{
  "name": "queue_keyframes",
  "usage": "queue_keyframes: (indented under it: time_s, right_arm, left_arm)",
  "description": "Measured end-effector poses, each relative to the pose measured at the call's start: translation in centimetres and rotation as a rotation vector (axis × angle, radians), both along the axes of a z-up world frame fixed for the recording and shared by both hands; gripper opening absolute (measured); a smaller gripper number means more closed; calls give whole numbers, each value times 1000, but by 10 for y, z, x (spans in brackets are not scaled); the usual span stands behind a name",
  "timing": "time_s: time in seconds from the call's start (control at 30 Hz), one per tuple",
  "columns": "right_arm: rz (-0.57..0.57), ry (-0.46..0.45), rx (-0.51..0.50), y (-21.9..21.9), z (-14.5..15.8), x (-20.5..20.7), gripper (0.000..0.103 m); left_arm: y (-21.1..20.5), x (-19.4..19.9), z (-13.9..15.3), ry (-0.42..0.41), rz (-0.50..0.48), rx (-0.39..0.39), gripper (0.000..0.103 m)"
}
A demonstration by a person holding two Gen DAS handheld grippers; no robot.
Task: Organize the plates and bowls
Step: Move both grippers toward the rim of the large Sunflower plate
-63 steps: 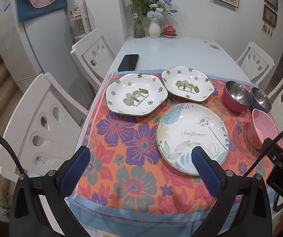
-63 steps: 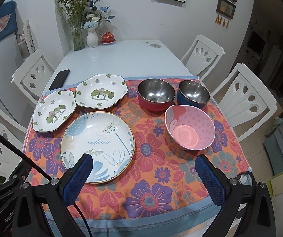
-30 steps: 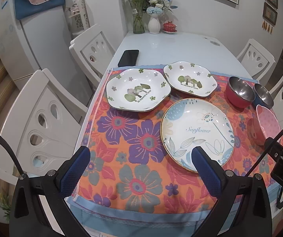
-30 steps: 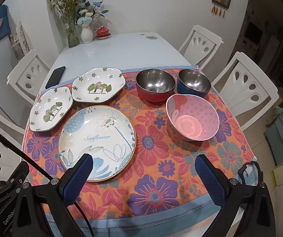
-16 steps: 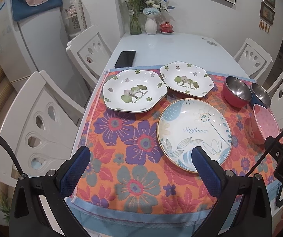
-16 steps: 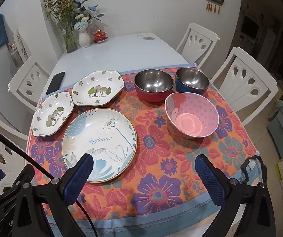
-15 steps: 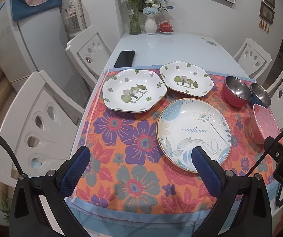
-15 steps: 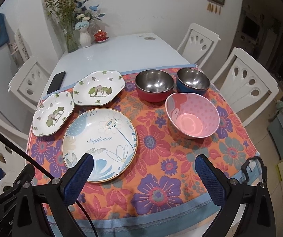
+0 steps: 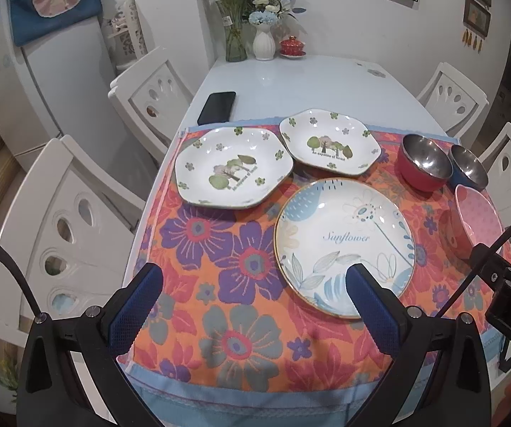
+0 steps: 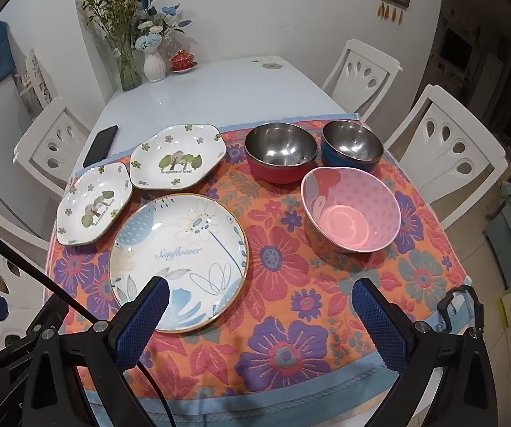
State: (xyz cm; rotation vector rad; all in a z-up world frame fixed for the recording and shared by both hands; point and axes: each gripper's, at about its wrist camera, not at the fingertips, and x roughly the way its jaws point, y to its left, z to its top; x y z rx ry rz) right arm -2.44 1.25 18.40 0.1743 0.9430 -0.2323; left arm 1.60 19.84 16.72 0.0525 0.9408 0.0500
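Observation:
A round "Sunflower" plate (image 9: 344, 245) (image 10: 178, 259) lies near the front of a flowered cloth. Two white hexagonal dishes sit behind it, a left dish (image 9: 232, 167) (image 10: 93, 208) and a right dish (image 9: 328, 140) (image 10: 177, 156). A red steel bowl (image 9: 422, 162) (image 10: 280, 151), a blue steel bowl (image 9: 467, 165) (image 10: 351, 144) and a pink bowl (image 9: 476, 217) (image 10: 351, 208) stand at the right. My left gripper (image 9: 253, 274) is open and empty above the cloth's front left. My right gripper (image 10: 259, 290) is open and empty above the cloth's front edge.
A black phone (image 9: 217, 107) (image 10: 100, 145) lies on the bare white table (image 9: 308, 85) behind the cloth. Vases with flowers (image 10: 141, 53) and a small red lidded pot (image 10: 182, 60) stand at the far end. White chairs (image 10: 447, 149) surround the table.
Both grippers have drifted slightly over the table, so the views shift a little. The plates and bowls have not moved. Both grippers stay open.

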Motion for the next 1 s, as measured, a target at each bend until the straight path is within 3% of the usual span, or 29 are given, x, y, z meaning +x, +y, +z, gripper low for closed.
queue_keyframes:
  time_s: [0.33,0.7,1.0]
  right_arm:
    - [5,7,1,-1,-2,24,103]
    - [12,93,12,1,-33,65,103]
    - [40,105,-14,10,-39,83,103]
  left_arm:
    - [-2,26,-3,1,-9,8,102]
    - [7,59,-31,78,6,2,102]
    - [10,71,-35,79,3,-15,102]
